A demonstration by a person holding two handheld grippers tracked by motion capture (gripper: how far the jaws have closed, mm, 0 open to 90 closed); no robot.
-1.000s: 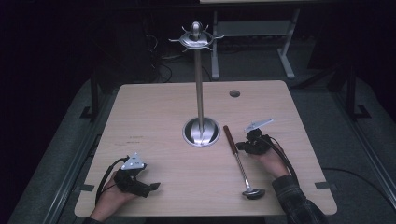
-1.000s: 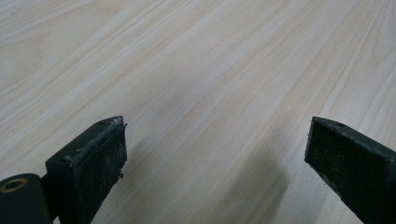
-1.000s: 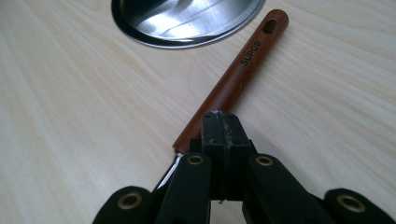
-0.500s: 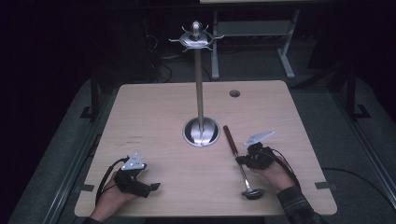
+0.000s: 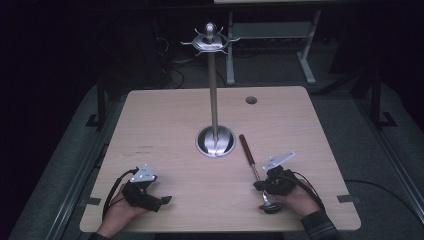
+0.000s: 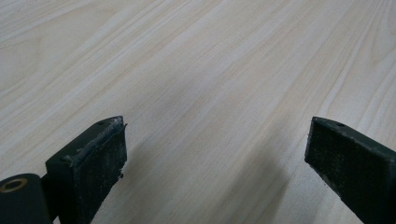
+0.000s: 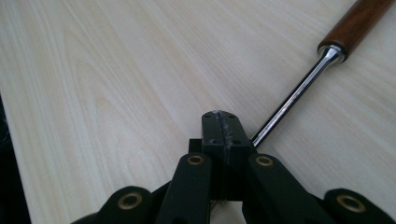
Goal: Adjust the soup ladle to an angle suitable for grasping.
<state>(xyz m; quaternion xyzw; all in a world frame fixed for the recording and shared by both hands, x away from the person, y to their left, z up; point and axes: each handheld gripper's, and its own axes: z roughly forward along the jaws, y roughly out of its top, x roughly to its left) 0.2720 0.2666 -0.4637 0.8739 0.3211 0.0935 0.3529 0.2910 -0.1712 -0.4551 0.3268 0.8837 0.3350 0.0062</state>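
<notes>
A long utensil with a brown wooden handle and a chrome shaft lies on the wooden table, right of a tall metal stand. Its metal head rests near the front edge. My right gripper is low over the shaft just behind the head. In the right gripper view its jaws are pressed together with nothing between them, and the shaft runs out from behind their tips. My left gripper rests at the front left, open, with bare wood between its pads.
The stand's round base sits mid-table and its hooked top rises high above. A cable hole lies at the back right. Dark floor and table legs surround the table.
My right gripper has moved toward the table's near edge along the utensil, from beside the handle to near the head. The left gripper has stayed in place.
</notes>
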